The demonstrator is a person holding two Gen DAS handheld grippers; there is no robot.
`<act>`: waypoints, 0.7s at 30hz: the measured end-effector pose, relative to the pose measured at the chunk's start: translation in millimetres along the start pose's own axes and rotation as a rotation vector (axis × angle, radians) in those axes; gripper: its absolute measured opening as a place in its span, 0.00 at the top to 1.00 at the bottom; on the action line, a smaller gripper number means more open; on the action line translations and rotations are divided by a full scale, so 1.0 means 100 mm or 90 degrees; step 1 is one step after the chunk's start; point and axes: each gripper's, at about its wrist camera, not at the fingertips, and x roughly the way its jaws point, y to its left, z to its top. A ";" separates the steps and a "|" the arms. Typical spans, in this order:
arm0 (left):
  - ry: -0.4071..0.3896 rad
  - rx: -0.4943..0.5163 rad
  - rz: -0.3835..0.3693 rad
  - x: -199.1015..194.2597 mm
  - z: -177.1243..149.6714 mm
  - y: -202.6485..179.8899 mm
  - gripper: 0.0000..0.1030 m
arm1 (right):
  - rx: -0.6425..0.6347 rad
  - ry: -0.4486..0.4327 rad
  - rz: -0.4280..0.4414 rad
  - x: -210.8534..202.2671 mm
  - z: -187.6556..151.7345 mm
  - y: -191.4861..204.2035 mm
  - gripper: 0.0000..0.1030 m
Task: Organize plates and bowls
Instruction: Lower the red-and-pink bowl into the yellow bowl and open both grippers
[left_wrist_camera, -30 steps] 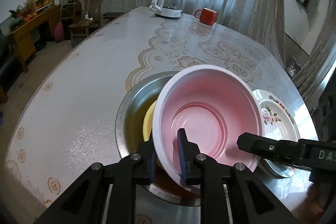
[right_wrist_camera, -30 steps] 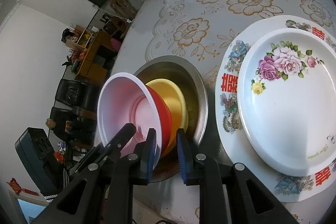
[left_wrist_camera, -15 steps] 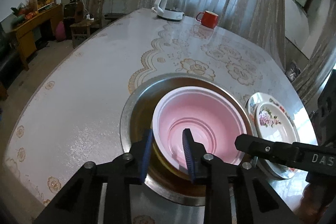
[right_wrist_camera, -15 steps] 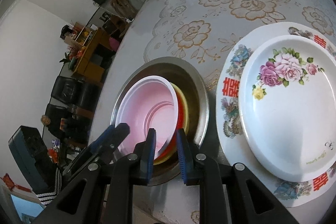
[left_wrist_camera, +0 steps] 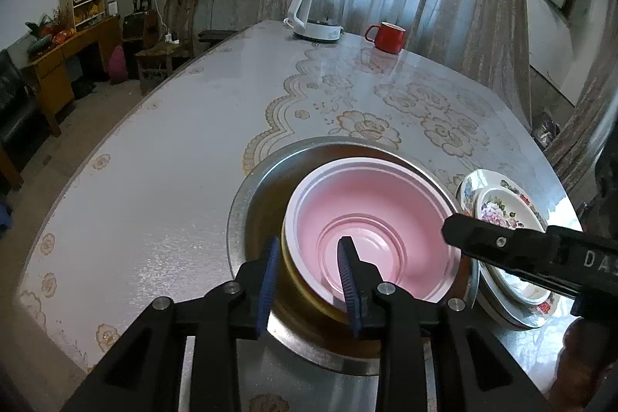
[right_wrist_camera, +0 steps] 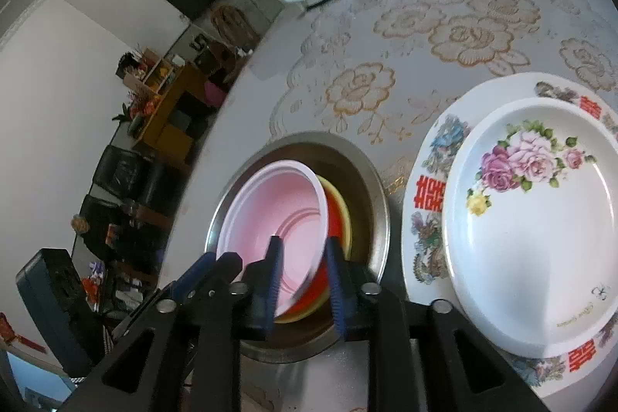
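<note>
A pink bowl [left_wrist_camera: 370,219] lies nested on a red bowl [right_wrist_camera: 328,230] and a yellow bowl [right_wrist_camera: 340,207] inside a steel basin [left_wrist_camera: 247,203]. My left gripper [left_wrist_camera: 309,242] straddles the pink bowl's near rim. Its jaws are opening and the pads stand clear of the rim. My right gripper [right_wrist_camera: 304,246] straddles the stacked rims on the basin's right side, one pad inside the pink bowl. Its jaws are opening too, and no pad clearly presses. Right of the basin, a rose-patterned plate [right_wrist_camera: 533,219] rests on a larger plate [right_wrist_camera: 428,188] with red characters.
A white kettle [left_wrist_camera: 316,10] and a red mug [left_wrist_camera: 386,35] stand at the far end of the floral-patterned table [left_wrist_camera: 154,180]. The table's curved edge runs along the left. Chairs and a wooden cabinet stand beyond it.
The pink bowl, tilted up in my left gripper's grip a second ago, has dropped flat onto the bowls in the basin. Both grippers' jaws have widened, and the left has let go of the rim.
</note>
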 end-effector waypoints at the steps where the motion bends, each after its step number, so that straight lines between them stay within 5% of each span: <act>1: -0.003 0.002 0.001 -0.01 0.00 -0.01 0.68 | -0.002 -0.006 -0.004 -0.02 0.00 0.00 0.73; 12: -0.025 0.016 0.011 -0.16 -0.06 -0.06 0.36 | -0.046 -0.044 -0.036 -0.23 -0.06 0.12 0.73; 17: -0.045 0.021 0.009 -0.29 -0.11 -0.08 0.13 | -0.121 -0.097 -0.124 -0.36 -0.16 0.24 0.66; 21: -0.062 0.036 -0.008 -0.42 -0.19 -0.12 0.05 | -0.178 -0.138 -0.173 -0.49 -0.27 0.30 0.61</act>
